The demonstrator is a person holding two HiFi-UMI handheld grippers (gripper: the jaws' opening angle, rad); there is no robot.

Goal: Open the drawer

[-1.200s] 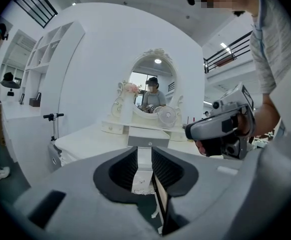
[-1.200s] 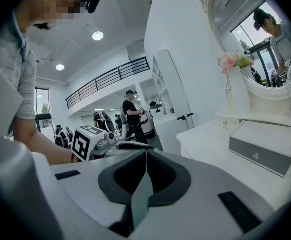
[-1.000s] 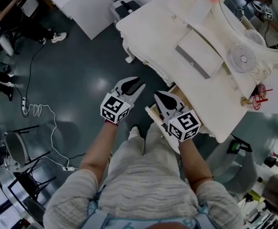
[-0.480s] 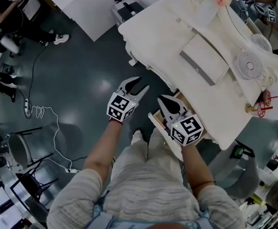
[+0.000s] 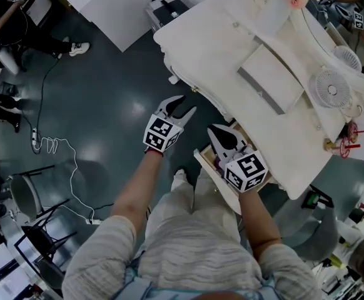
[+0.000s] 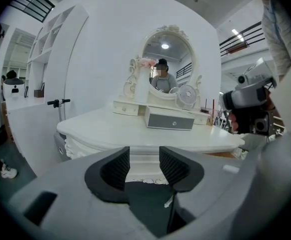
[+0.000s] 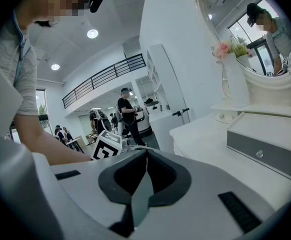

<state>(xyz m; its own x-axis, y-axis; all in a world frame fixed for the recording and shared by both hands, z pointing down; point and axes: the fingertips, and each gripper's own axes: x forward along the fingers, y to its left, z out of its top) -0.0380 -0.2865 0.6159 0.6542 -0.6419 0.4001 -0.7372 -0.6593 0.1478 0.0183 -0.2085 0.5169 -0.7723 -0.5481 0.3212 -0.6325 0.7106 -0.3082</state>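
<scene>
Head view shows my left claw [image 5: 181, 106] over the dark floor [image 5: 107, 105], just beside the white dressing table [image 5: 219, 49]. Its jaws have just been opening and stand wide apart with nothing between them. My right claw [image 5: 217, 131] is empty, its jaws pressed together, and sits over the drawer [image 5: 208, 169]. That drawer juts partly out from under the table's front edge.
</scene>
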